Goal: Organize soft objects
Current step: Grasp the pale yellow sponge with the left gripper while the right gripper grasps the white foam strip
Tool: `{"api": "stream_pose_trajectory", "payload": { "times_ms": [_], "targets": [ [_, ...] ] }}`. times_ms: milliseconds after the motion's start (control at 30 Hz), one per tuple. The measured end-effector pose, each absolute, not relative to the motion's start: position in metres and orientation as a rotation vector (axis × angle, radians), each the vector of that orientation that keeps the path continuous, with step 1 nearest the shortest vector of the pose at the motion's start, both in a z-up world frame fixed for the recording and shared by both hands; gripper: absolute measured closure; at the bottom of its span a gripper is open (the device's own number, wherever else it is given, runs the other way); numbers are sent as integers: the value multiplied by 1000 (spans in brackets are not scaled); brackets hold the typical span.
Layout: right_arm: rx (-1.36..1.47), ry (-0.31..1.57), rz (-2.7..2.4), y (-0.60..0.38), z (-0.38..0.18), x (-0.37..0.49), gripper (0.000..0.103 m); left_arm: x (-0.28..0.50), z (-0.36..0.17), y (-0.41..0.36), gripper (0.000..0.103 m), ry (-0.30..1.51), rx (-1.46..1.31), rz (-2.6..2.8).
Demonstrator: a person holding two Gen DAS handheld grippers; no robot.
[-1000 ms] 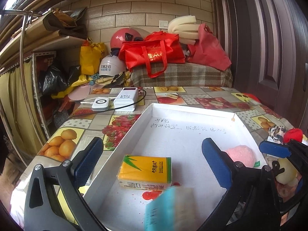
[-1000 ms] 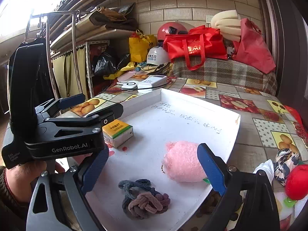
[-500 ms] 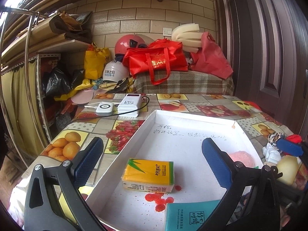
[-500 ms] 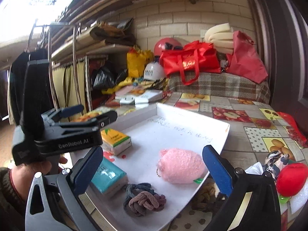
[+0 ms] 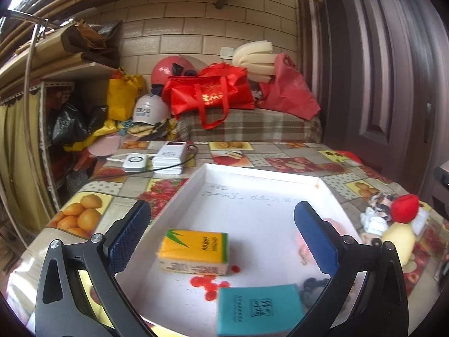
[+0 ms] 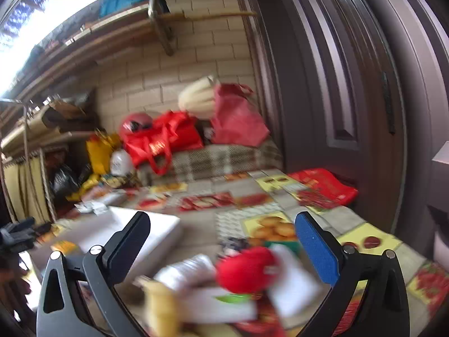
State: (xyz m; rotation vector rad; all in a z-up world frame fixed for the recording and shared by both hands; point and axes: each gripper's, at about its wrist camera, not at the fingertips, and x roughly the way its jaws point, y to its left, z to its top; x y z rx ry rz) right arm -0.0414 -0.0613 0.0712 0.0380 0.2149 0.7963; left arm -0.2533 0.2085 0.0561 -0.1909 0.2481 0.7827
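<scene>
Two tissue packs are seen inside the white tray (image 5: 196, 179) from the left wrist view: a yellow tissue pack (image 5: 193, 248) lies near the tray's middle, and a teal tissue pack (image 5: 259, 310) lies at its near edge, just beside a dark knotted cloth (image 5: 315, 287) that is partly hidden by the finger on that side. A pink fluffy item (image 5: 301, 241) is glimpsed behind the same finger, also within the tray. A few red dots (image 5: 209, 283) are scattered on the tray floor between the two packs. The left hand-held gripper (image 5: 221, 234) is held released above the tray, with its jaws spread wide and nothing between them.

To the right of the tray, on the fruit-patterned surface (image 5: 87, 213), a red plush toy (image 5: 404, 207), a pale yellow soft toy (image 5: 398, 240) and a patterned cloth (image 5: 377, 206) are gathered close together.

From the right wrist view, heavily blurred, the right hand-held gripper (image 6: 223, 240) is likewise seen released, its jaws wide apart, with the red plush toy (image 6: 245, 269) low between them but not gripped. White soft items (image 6: 193, 275) and a yellow object (image 6: 162, 306) are seen just beside the toy, though their outlines cannot be told. The tray's corner (image 6: 157, 230) is visible to the left on the surface (image 6: 362, 241).
</scene>
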Motion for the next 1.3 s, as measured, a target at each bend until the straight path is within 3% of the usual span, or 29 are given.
{"api": "stream_pose_trajectory", "payload": {
  "times_ms": [200,567,600,667,733,867,900,1067,1133,1167,1200,1300],
  "targets": [
    [31,458,791,-87,56,9,0,-236,59,175,0,267,-161,629],
    [-33,663,866,-79,32,33,0,-144,58,73,0,462,-78,200],
    [-60,688,863,-74,29,35,3,-135,57,72,0,486,-93,195],
    [-127,732,856,-61,22,40,21,-121,54,73,1,522,-122,202],
    [-172,754,868,-49,17,41,50,-108,50,77,1,545,-155,212],
    [-204,796,915,-38,7,42,79,-92,45,79,1,578,-192,208],
    [-202,792,919,-39,8,42,84,-86,44,79,1,588,-186,214],
    [-117,779,925,-55,11,46,84,-65,40,76,1,622,-178,227],
    [-85,782,926,-59,12,49,84,-59,38,74,9,645,-168,230],
    [-75,779,927,-60,13,50,84,-58,37,73,41,652,-161,223],
    [-67,773,925,-61,14,50,84,-59,36,73,55,651,-157,230],
    [-60,754,923,-61,18,49,84,-66,41,73,58,599,-155,213]
  ]
}}
